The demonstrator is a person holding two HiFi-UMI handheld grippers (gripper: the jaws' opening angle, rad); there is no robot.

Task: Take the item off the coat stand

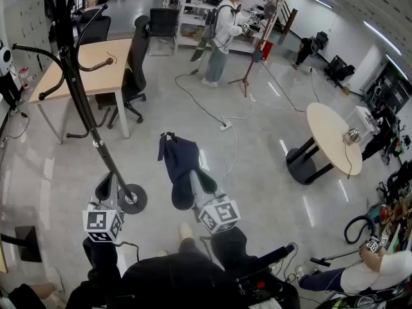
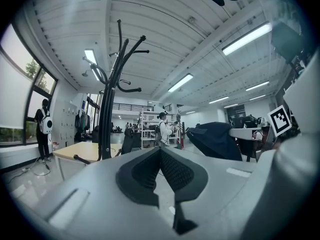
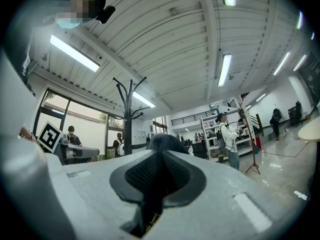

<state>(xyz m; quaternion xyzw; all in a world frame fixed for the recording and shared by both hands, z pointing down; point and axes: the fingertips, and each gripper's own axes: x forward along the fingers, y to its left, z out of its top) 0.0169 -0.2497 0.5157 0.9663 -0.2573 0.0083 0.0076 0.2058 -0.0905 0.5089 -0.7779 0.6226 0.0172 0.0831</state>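
The black coat stand (image 1: 77, 89) rises at the left, its round base (image 1: 132, 198) on the floor; none of its hooks in sight carries anything. A dark navy cloth item (image 1: 180, 166) hangs out in the air right of the stand, apart from it. My right gripper (image 1: 195, 184) is shut on the item's lower part; in the right gripper view the dark cloth (image 3: 165, 141) bulges over the jaws of the right gripper (image 3: 161, 154). My left gripper (image 1: 106, 188) hovers by the stand's base, shut and holding nothing. In the left gripper view, the left gripper (image 2: 160, 151) faces the stand (image 2: 107, 119), the item (image 2: 215, 139) at right.
A wooden desk (image 1: 96, 63) and black office chairs (image 1: 136, 63) stand behind the coat stand. A cable (image 1: 219, 118) runs across the floor toward a standing person (image 1: 222, 31) and a tripod (image 1: 248, 69). A round table (image 1: 328, 131) is at right, with a seated person (image 1: 373, 269) below it.
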